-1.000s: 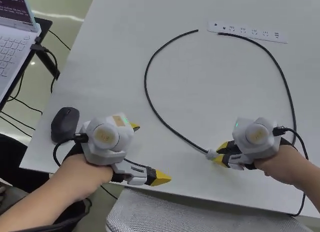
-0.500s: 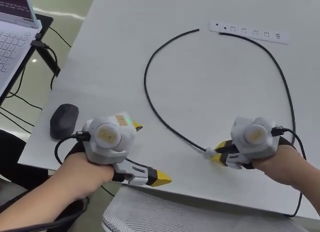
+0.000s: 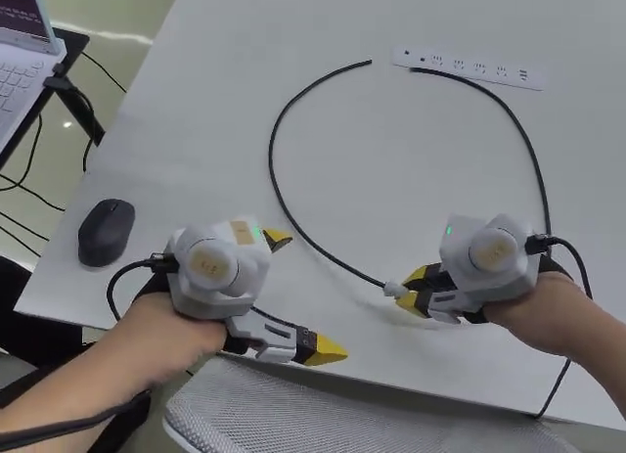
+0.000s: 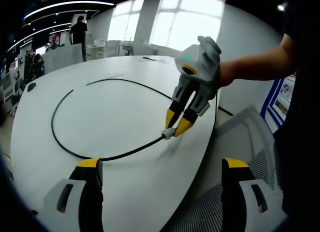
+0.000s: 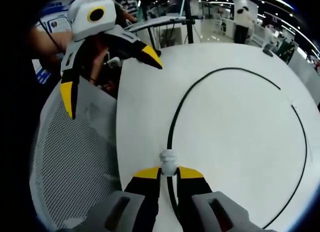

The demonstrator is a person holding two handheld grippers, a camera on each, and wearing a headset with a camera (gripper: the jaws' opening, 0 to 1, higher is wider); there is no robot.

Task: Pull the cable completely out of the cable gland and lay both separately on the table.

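The white cable gland (image 5: 168,162) is small and half buried between the yellow tips of the right tongs (image 3: 409,292), which are clenched on it close to the near edge of the worktop (image 3: 411,169). From the head view little more than a white nub shows ahead of those tips. I cannot tell how far the cable (image 3: 277,194) runs back through the gland; in the right gripper view a dark line goes on between the jaws, but the tips cover the joint. The cable lies on the worktop in a wide open loop, its free end close to a white power strip (image 3: 468,67) at the far side. The strip's own black cord (image 3: 533,164) curves round behind the right hand and drops over the near edge.

The left tongs (image 3: 302,296) are released, spread wide and grasping nothing, hanging over the near edge above a mesh chair seat (image 3: 293,419). A dark mouse (image 3: 106,230) sits near the left edge. A laptop (image 3: 15,52) is cut off at the top left corner of the head view.
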